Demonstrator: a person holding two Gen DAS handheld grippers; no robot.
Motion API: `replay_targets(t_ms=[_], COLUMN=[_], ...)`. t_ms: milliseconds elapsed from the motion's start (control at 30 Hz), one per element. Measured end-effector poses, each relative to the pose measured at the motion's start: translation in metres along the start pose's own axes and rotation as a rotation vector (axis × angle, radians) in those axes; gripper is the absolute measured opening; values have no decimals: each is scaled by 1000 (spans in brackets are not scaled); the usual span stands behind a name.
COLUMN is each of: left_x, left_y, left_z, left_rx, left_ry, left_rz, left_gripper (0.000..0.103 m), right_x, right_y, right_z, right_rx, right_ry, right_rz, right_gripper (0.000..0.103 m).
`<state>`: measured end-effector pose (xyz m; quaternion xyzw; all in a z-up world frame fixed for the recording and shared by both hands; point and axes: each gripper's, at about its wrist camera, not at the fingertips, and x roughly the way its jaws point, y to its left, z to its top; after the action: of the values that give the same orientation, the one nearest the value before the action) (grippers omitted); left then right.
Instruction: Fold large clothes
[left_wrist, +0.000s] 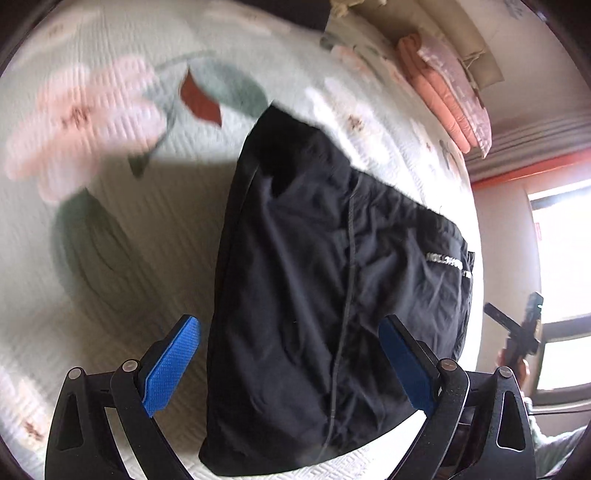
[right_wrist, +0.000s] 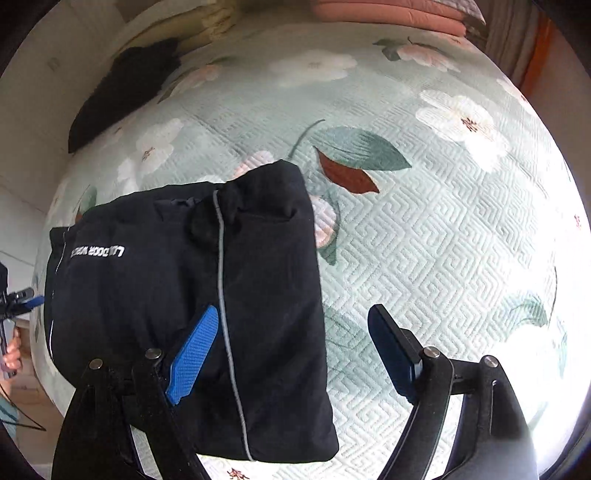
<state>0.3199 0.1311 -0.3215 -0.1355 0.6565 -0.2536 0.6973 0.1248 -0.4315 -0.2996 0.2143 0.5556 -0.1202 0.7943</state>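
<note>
A black garment (left_wrist: 317, 295) lies folded into a thick rectangle on the flowered bedspread (left_wrist: 110, 258), with white lettering near one edge and a grey seam line down it. My left gripper (left_wrist: 290, 334) hovers over it, jaws wide open, blue pads on either side and touching nothing. In the right wrist view the same folded black garment (right_wrist: 207, 295) fills the lower left. My right gripper (right_wrist: 295, 325) stands open above its right edge, the left blue pad (right_wrist: 194, 356) over the cloth, the right finger over the bedspread (right_wrist: 443, 240). Neither gripper holds anything.
Folded pink bedding (left_wrist: 447, 96) is stacked at the bed's far edge, also seen as pink bedding (right_wrist: 388, 11). Another black cloth (right_wrist: 122, 92) lies at the far left corner. The other gripper and a hand (right_wrist: 11, 354) show at the left edge. A bright window (left_wrist: 561, 258) is on the right.
</note>
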Motion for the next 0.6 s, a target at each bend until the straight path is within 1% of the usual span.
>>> replay_targets(t_ms=[100, 233, 300, 367, 467, 600], left_x=[14, 28, 37, 49, 67, 79], left_y=[9, 16, 18, 19, 21, 20], left_z=[2, 5, 6, 5, 1, -2], left_rx=[-23, -47, -51, -58, -66, -86], left_ry=[14, 21, 43, 83, 117, 108], left_rz=[-25, -57, -81, -115, -146, -197], left_gripper=[98, 98, 98, 98, 98, 98], right_x=[21, 44, 54, 60, 70, 85], right_y=[-7, -1, 1, -1, -11, -27], right_z=[-1, -9, -14, -16, -17, -19], right_rx=[19, -10, -31, -41, -1, 52], right_ry=[34, 83, 111, 123, 147, 183], right_rz=[36, 94, 112, 130, 195, 287], right_gripper=[85, 85, 85, 86, 90, 99])
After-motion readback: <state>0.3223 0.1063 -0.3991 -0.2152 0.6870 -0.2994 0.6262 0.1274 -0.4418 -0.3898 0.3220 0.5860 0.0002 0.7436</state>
